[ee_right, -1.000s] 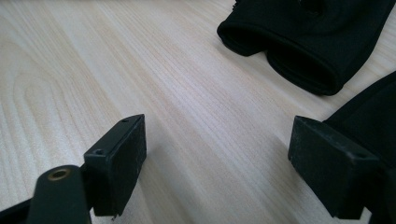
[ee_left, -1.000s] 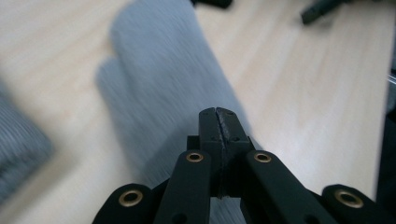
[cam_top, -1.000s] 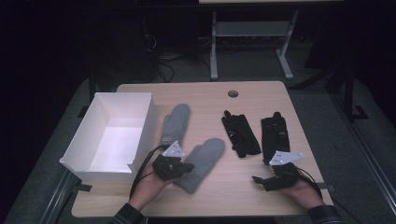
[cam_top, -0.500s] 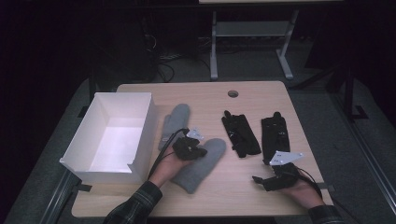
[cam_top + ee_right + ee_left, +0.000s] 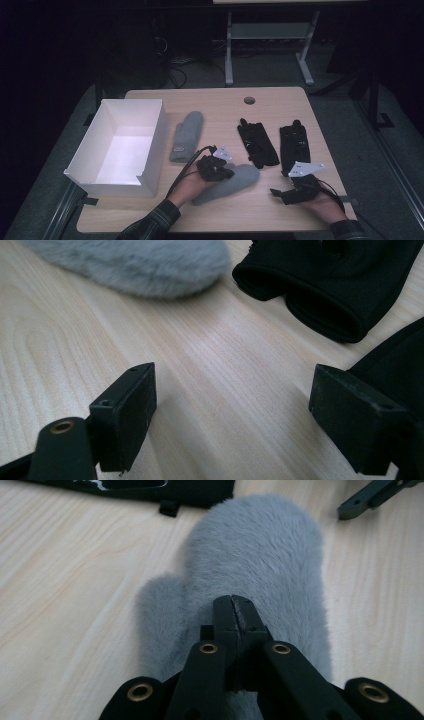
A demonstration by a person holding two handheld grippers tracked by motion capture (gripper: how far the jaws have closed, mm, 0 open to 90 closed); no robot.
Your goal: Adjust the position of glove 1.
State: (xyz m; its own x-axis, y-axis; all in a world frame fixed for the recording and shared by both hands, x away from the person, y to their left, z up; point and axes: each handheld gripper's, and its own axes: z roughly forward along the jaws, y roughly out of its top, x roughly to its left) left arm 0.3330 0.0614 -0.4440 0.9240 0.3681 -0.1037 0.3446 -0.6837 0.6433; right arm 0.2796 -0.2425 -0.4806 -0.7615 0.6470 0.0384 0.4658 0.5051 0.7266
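Left claw (image 5: pixel 234 605) moved onto grey mitten (image 5: pixel 260 555), jaws closed, mitten beneath

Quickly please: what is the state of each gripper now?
Left gripper: shut, over the grey mitten; whether it pinches the fur cannot be told.
Right gripper: open, holding nothing.

Left gripper (image 5: pixel 216 169) over grey mitten (image 5: pixel 231 183) (perhaps touching)
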